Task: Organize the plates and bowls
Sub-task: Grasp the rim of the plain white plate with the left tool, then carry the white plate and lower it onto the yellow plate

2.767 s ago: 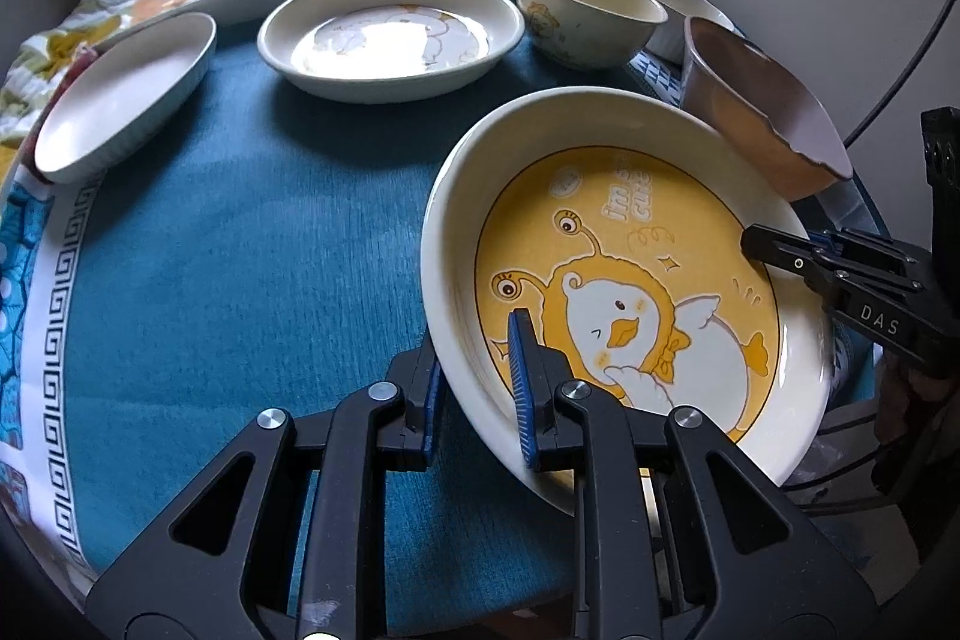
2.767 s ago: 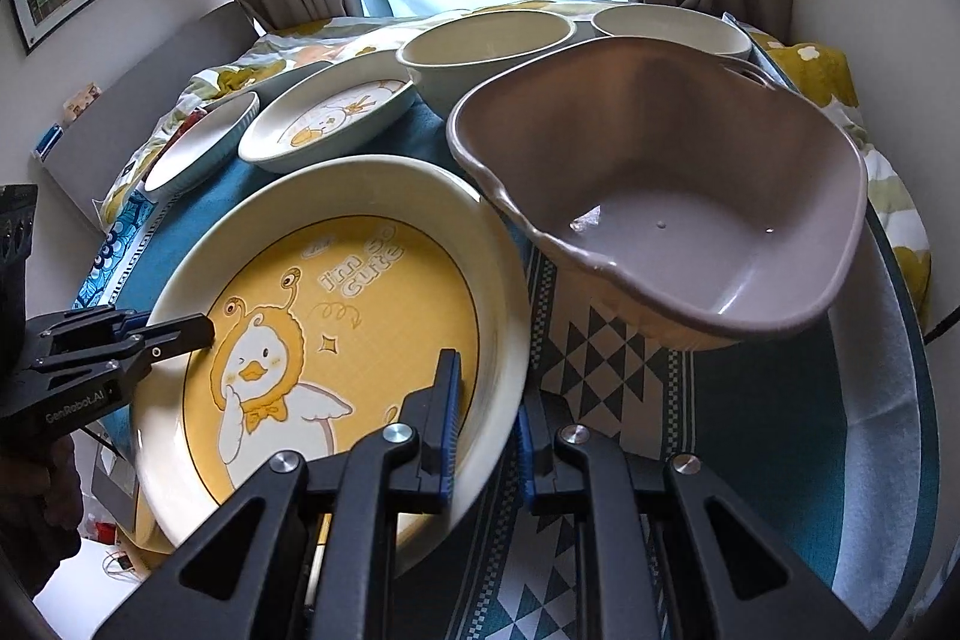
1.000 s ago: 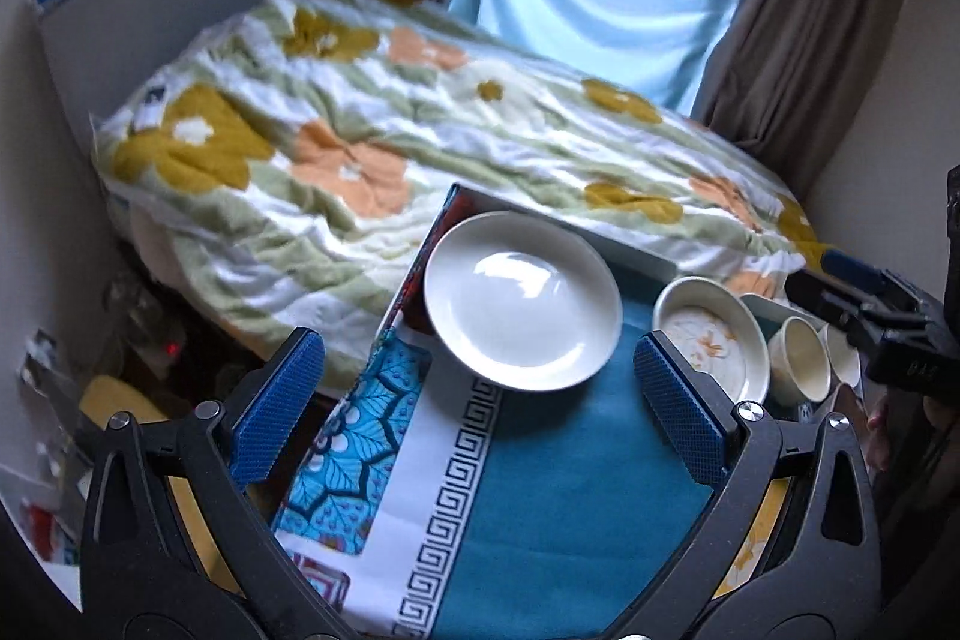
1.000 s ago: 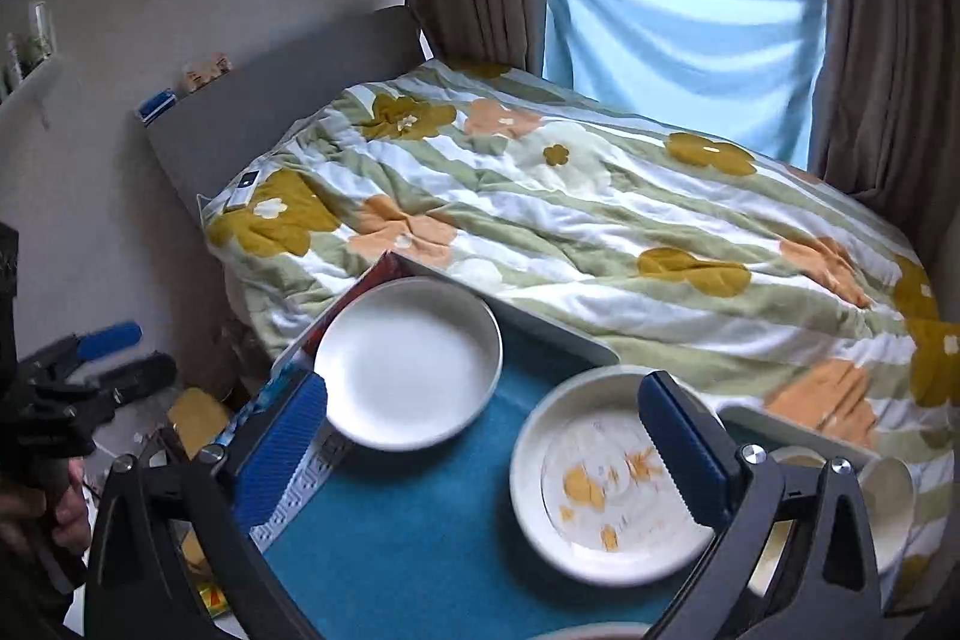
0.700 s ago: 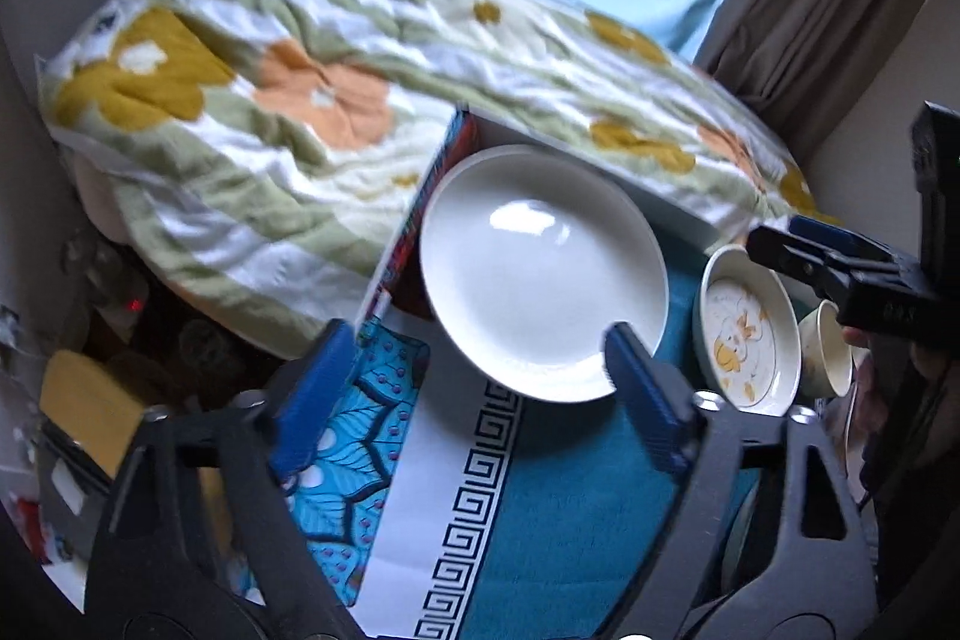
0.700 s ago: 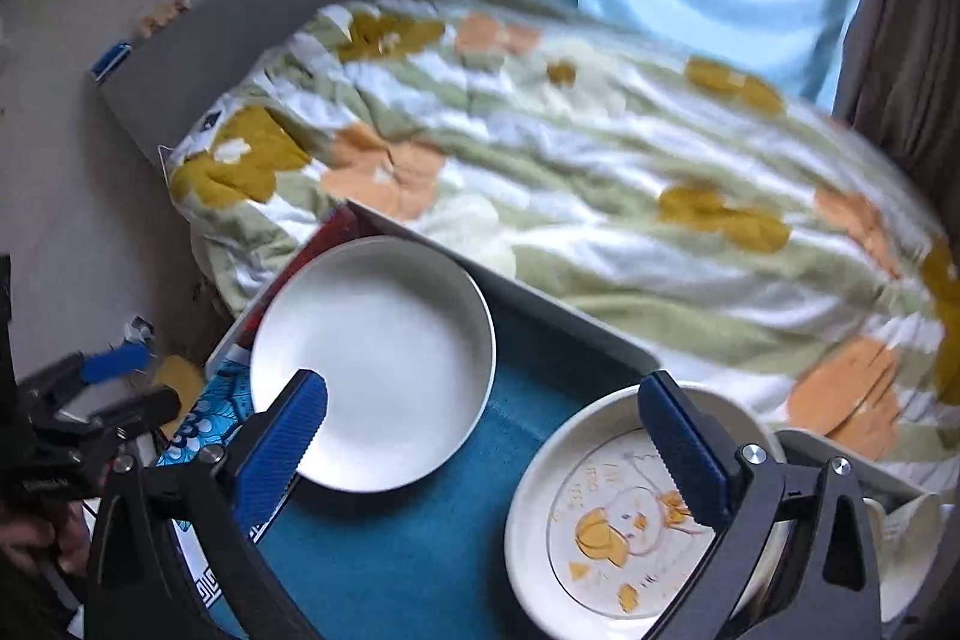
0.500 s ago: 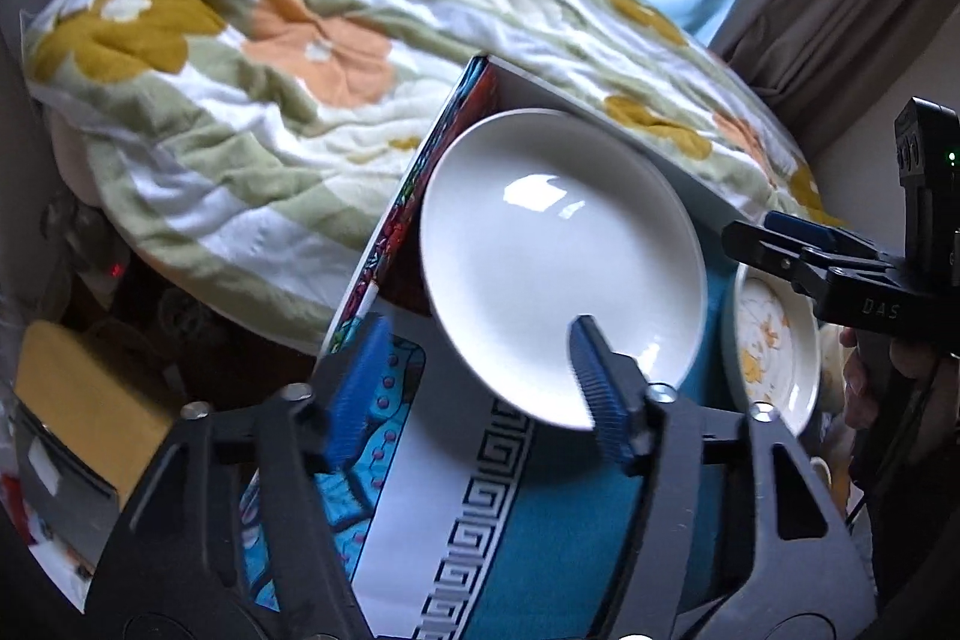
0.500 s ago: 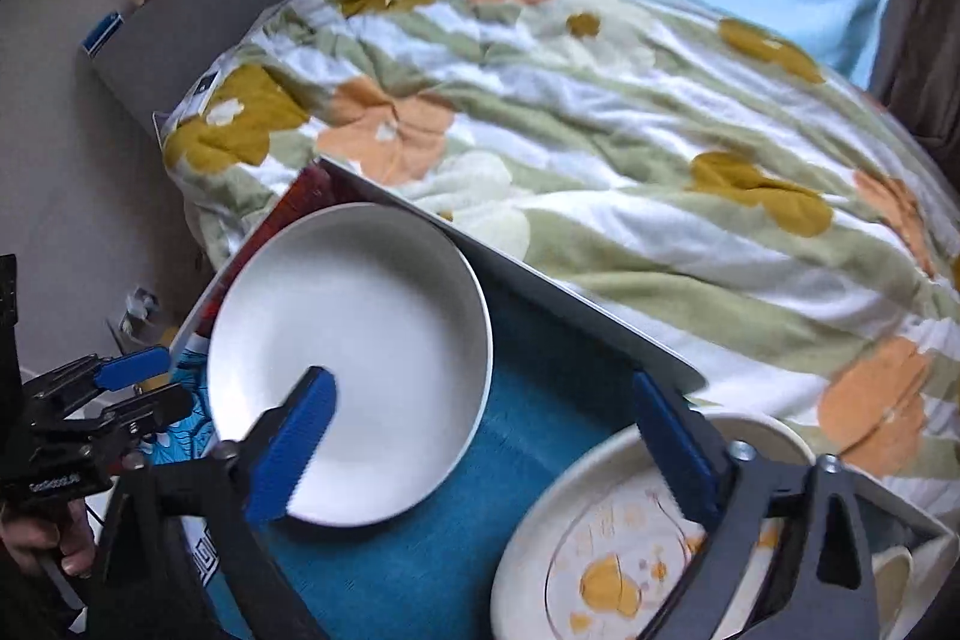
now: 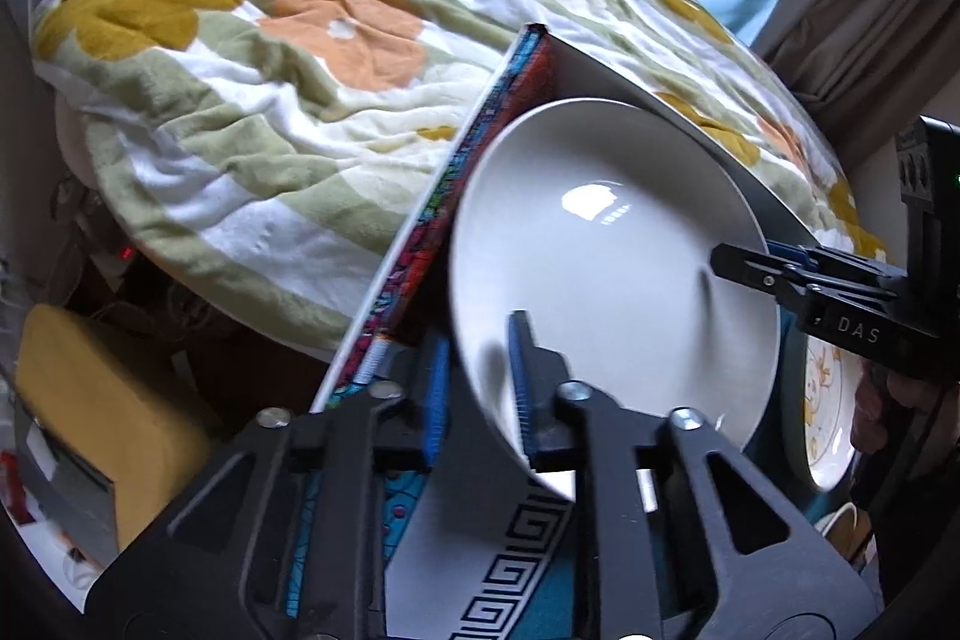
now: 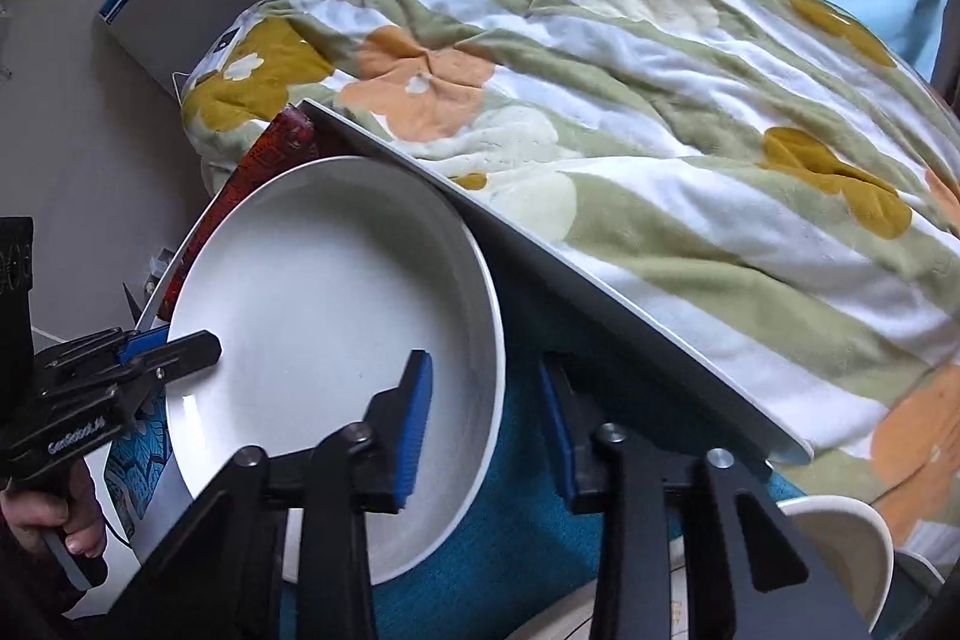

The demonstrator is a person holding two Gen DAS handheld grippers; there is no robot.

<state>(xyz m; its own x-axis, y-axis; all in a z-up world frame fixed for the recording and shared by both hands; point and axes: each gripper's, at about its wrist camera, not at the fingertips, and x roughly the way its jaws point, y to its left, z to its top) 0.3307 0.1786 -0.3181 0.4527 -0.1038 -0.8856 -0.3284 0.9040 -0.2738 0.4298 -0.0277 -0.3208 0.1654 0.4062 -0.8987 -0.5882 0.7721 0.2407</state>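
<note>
Soft daylight enters from the window at the upper right of both frames, leaving a bright glare patch on the white plate (image 9: 606,244) and soft shadows of the gripper fingers across it. Fisheye distortion bends straight edges, corners vignette to black, and the foreground looks slightly motion-blurred.

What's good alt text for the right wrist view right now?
The right gripper straddles the rim of a plain white plate on a blue cloth, jaws not yet closed. The left gripper reaches the plate's opposite edge, and a flowered blanket lies behind.
</note>
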